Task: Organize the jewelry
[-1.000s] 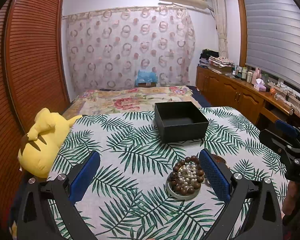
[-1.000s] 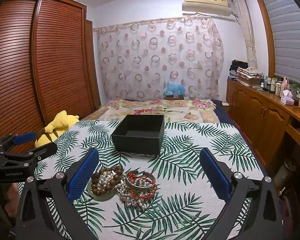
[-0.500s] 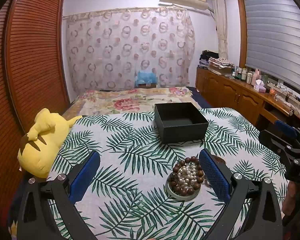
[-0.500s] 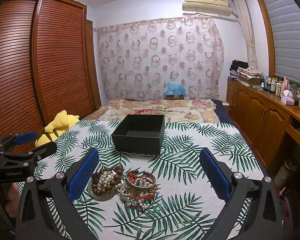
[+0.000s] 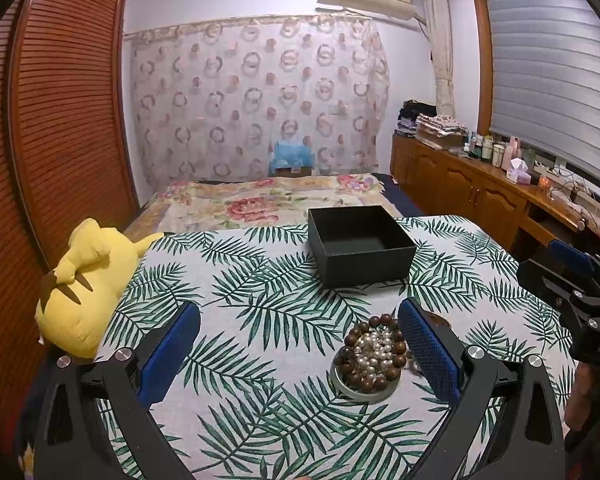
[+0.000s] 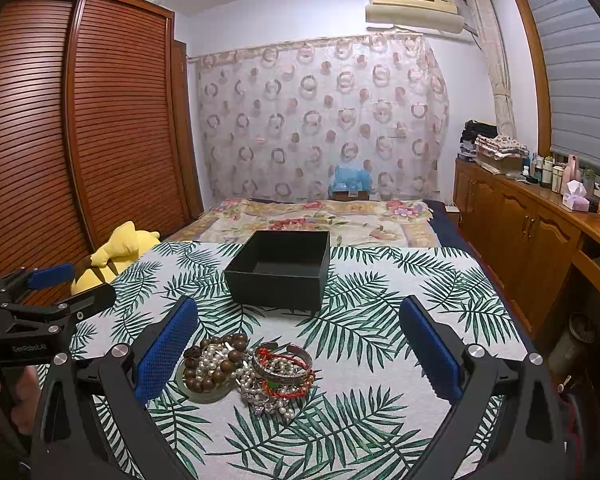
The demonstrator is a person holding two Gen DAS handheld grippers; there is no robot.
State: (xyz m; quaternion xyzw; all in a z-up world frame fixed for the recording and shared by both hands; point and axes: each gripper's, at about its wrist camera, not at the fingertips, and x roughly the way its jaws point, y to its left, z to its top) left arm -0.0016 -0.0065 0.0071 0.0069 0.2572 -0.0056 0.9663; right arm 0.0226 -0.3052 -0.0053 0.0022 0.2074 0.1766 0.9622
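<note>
An open black box (image 5: 360, 246) (image 6: 280, 270) stands empty on the palm-leaf cloth. Nearer me, a small round dish (image 5: 364, 384) (image 6: 204, 390) holds a brown wooden bead bracelet (image 5: 374, 350) (image 6: 216, 362) and pearls. Beside it in the right wrist view lies a pile of bangles, red cord and pearl strands (image 6: 282, 376). My left gripper (image 5: 300, 340) is open and empty, its right finger just right of the dish. My right gripper (image 6: 300, 340) is open and empty, with the jewelry between its fingers, toward the left one.
A yellow plush toy (image 5: 84, 280) (image 6: 116, 254) lies at the table's left edge. A bed with a floral cover (image 6: 320, 220) is behind the table. Wooden cabinets (image 6: 532, 240) run along the right. The other gripper shows at each view's side (image 5: 580, 292) (image 6: 32, 304).
</note>
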